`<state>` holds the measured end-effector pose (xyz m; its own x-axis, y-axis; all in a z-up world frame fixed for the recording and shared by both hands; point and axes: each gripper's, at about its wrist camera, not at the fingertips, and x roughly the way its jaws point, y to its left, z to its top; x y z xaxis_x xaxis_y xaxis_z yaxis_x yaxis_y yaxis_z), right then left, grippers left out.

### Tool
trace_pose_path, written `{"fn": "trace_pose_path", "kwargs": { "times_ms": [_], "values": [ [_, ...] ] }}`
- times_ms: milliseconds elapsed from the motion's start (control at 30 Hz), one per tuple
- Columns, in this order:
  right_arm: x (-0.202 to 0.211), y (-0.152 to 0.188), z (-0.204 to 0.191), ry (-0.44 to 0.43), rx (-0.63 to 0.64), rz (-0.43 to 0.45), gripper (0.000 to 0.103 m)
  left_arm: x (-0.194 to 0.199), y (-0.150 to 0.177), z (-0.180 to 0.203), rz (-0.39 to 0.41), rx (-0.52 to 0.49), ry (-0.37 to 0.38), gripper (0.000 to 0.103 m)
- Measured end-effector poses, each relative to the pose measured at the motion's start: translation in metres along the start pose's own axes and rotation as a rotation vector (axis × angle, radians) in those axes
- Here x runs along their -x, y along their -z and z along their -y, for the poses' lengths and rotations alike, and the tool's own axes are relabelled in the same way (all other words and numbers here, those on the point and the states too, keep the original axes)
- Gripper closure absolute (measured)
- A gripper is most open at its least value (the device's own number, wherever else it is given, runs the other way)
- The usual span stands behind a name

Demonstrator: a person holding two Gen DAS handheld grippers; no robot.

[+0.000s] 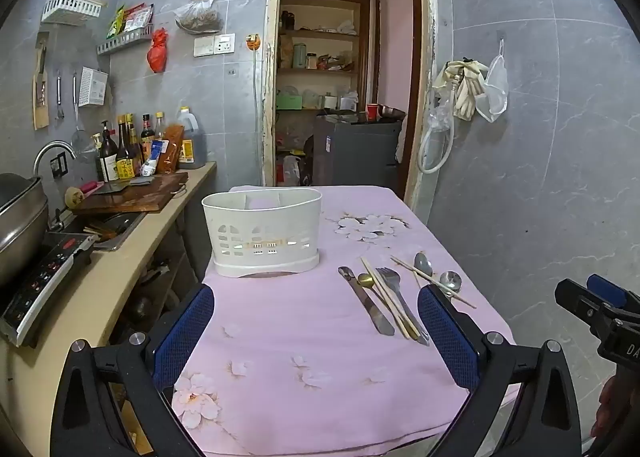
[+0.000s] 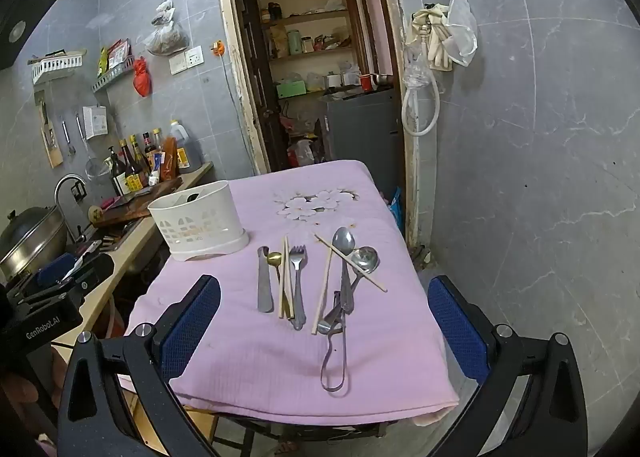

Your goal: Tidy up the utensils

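Sorting not begun: both grippers, left gripper [image 1: 316, 333] and right gripper [image 2: 324, 329], gape empty; utensils [image 2: 316, 281] mid-frame await lifting into white caddy [image 2: 200, 225].

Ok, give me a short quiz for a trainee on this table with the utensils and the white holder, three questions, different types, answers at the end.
1. True or false: the white utensil holder already has the fork standing in it.
2. Multiple choice: the chopstick lying crosswise rests over A) the knife, B) the two spoons, C) the holder.
3. Short answer: is either the left claw or the right claw gripping anything?

Key
1. False: the fork lies on the pink tablecloth, between the knife side and the spoons.
2. B.
3. No, both stand wide open and empty.
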<state>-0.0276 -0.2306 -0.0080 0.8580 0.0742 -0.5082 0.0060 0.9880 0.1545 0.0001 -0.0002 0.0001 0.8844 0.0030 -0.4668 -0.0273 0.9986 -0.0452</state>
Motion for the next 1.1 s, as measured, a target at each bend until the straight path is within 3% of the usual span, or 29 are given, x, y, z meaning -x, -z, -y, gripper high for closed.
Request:
{"fn": "trace_pose_path", "kwargs": {
  "times_ms": [1100],
  "values": [
    [0.0002,-0.0008,-0.005,0.0,0.003,0.002,0.001,0.0008,-0.0021,-0.0051,0.001,0.009,-0.003,0.0]
  ]
}}
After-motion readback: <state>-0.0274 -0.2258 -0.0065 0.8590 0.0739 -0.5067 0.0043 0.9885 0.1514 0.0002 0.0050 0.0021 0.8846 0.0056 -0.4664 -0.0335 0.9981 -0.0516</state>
